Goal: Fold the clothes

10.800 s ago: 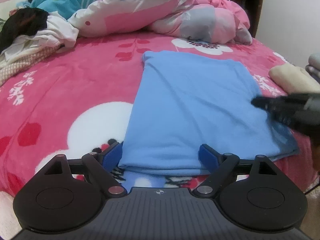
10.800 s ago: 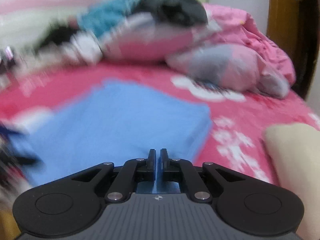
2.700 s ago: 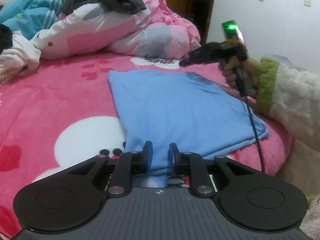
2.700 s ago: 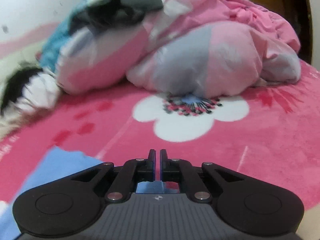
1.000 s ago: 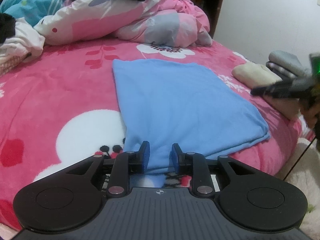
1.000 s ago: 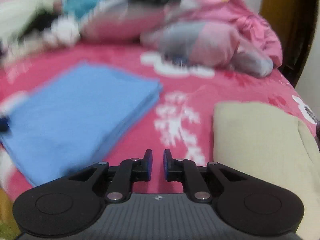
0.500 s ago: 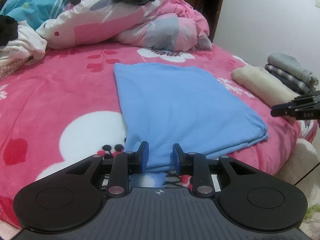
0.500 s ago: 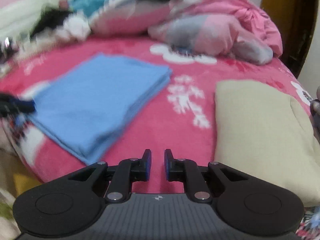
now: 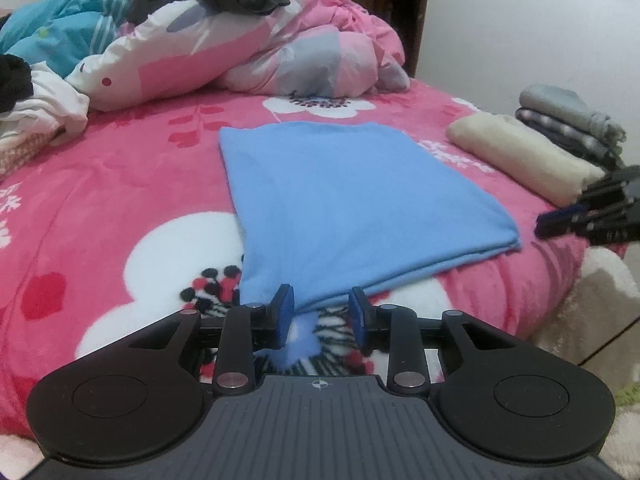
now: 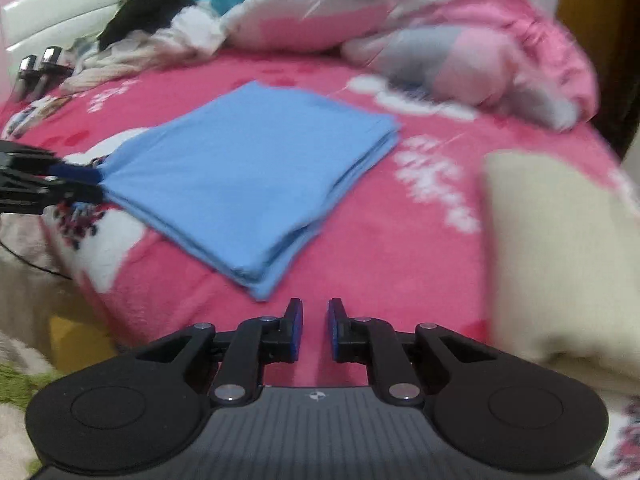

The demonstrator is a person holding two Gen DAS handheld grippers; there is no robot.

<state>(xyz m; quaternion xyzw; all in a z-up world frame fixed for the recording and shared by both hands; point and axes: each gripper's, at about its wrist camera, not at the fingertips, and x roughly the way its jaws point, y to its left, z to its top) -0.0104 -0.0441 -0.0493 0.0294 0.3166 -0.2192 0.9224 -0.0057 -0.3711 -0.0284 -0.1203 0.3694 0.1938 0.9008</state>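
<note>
A folded light blue garment (image 9: 344,200) lies flat on the pink flowered bedspread (image 9: 120,184); it also shows in the right wrist view (image 10: 248,160). My left gripper (image 9: 321,312) is open, its blue pads on either side of the garment's near corner without pinching it. My right gripper (image 10: 314,328) is slightly open and empty, just short of the garment's right near corner. It shows at the right edge of the left wrist view (image 9: 588,216).
A folded cream garment (image 9: 520,156) lies to the right, beside a stack of folded grey clothes (image 9: 568,120). Rumpled pink bedding (image 9: 256,52) and a heap of unfolded clothes (image 9: 44,80) fill the back. The bed edge is near.
My left gripper's jaws have widened and released the garment's corner. My right gripper has swung from the far side back to the near right corner, jaws slightly parted.
</note>
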